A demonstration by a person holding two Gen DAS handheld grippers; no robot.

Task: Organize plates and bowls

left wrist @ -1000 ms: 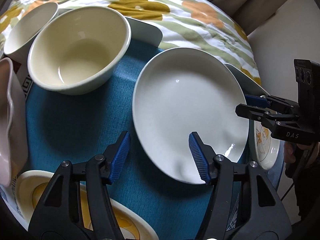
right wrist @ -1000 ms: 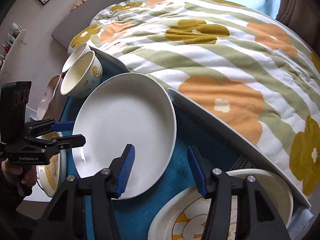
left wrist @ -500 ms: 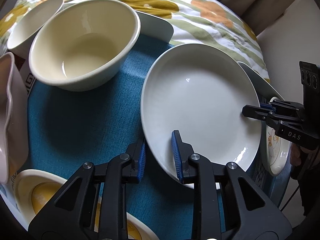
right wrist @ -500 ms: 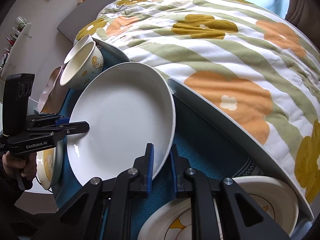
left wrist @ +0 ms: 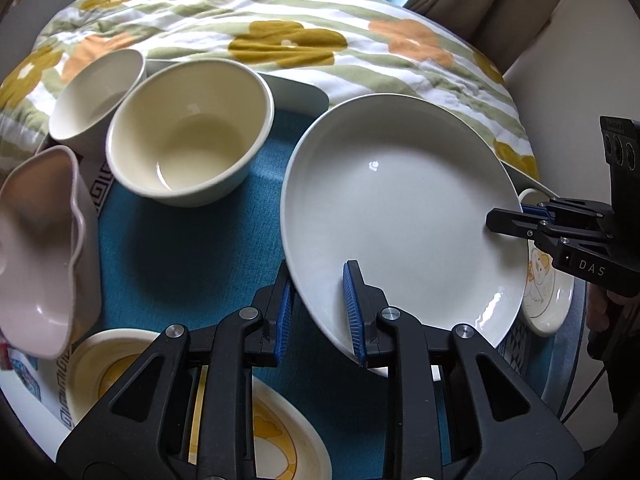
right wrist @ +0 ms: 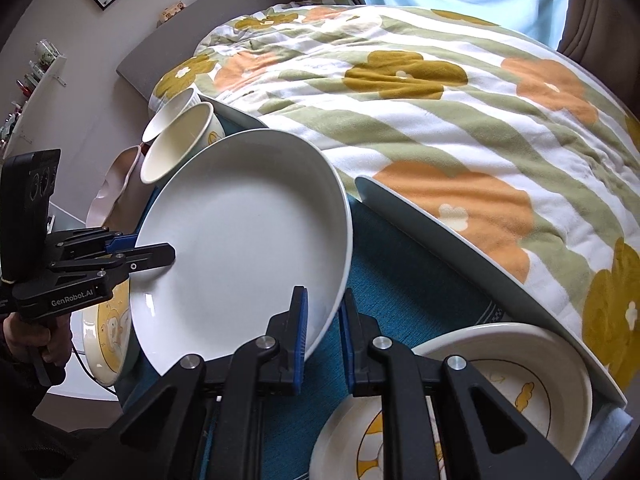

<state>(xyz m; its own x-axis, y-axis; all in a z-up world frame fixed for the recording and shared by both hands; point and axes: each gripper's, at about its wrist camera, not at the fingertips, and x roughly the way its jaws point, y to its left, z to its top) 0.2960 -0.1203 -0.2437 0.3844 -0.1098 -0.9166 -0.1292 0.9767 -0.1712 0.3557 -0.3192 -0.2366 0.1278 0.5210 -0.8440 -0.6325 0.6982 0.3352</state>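
A large plain white plate [left wrist: 400, 216] [right wrist: 240, 248] is held over the blue mat [left wrist: 180, 264] by both grippers, tilted a little. My left gripper [left wrist: 319, 316] is shut on its near rim in the left wrist view, one blue pad inside the plate and one under it. It appears in the right wrist view as the left gripper [right wrist: 148, 250], on the plate's left edge. My right gripper [right wrist: 324, 336] is shut on the opposite rim. In the left wrist view the right gripper [left wrist: 510, 218] clamps the plate's right edge.
A cream bowl [left wrist: 188, 136], a small white bowl [left wrist: 96, 92] and a pink wavy bowl [left wrist: 36, 248] stand at the left. Yellow-patterned plates [left wrist: 280, 432] [right wrist: 500, 392] lie near each gripper. A small cartoon plate [left wrist: 544, 292] sits under the white plate's right edge. A flowered blanket [right wrist: 440, 100] lies behind.
Both grippers went from open around the plate's rim to shut on it. The plate has since come up off the mat with both hands.
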